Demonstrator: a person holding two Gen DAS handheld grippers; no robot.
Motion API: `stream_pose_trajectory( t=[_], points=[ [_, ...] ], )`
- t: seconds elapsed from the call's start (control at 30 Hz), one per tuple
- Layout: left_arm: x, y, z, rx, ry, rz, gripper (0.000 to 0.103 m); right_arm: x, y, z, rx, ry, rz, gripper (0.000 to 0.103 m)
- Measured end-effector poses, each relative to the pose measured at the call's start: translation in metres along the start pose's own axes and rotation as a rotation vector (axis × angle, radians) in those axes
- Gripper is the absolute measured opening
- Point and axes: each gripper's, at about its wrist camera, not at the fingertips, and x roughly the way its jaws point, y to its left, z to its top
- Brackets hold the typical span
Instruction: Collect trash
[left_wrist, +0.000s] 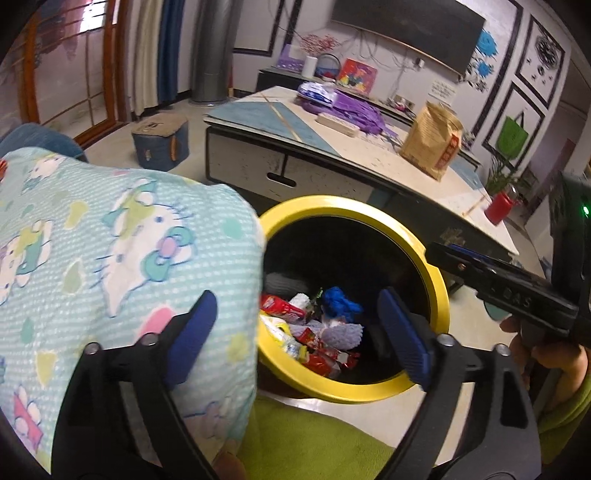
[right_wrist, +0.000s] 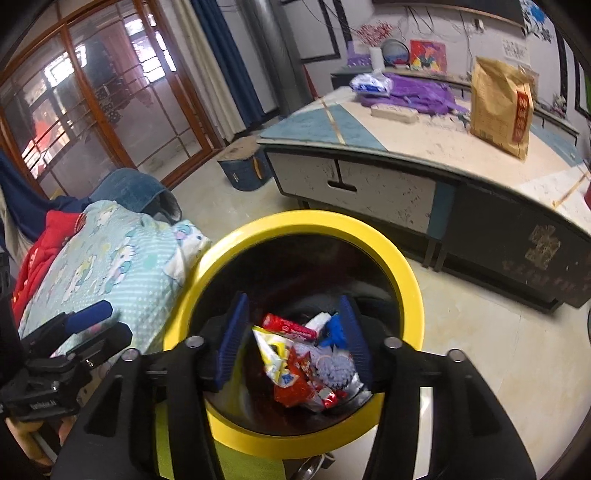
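right tool (right_wrist: 295, 339): fingers apart, nothing between them, poised over the bin mouth.
left tool (left_wrist: 295, 332): fingers apart and empty, straddling the bin's rim at 9 o'clock beside the printed blanket (left_wrist: 122, 251).
trash (right_wrist: 306, 362): red and yellow wrappers, a blue scrap and a knitted grey piece lie at the bottom of the yellow-rimmed bin (right_wrist: 402, 273).
risk: i judge a careless sweep could knock the rim and tip the bin, or snag the blanket.
bench (right_wrist: 424, 147): at 1 o'clock, carrying a brown paper bag (right_wrist: 502, 103) and purple cloth (right_wrist: 417, 96).
hidden: bin's outer wall and base; anything under the blanket.
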Motion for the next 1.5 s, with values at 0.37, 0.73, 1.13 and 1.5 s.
stream_pose_trajectory(
  t=[0.37,0.73,1.13,1.5],
  points=[
    [-0.073,0.057,-0.007,-0.14,-0.123,0.133,0.092,-0.03,0.069,-0.007,-0.144,-0.118,0.012,0.097],
    [-0.146,0.069,-0.034,-0.134,-0.267,0.245,0.092,-0.082,0.138,-0.043,-0.269,-0.254,0.108,0.097],
    [-0.194,0.056,-0.084,-0.091,-0.406,0.348,0.092,-0.137,0.156,-0.075,-0.333,-0.514,0.053,0.097],
    [-0.197,0.047,-0.101,-0.089,-0.471,0.353,0.092,-0.127,0.16,-0.089,-0.37,-0.51,0.071,0.097]
  ],
)
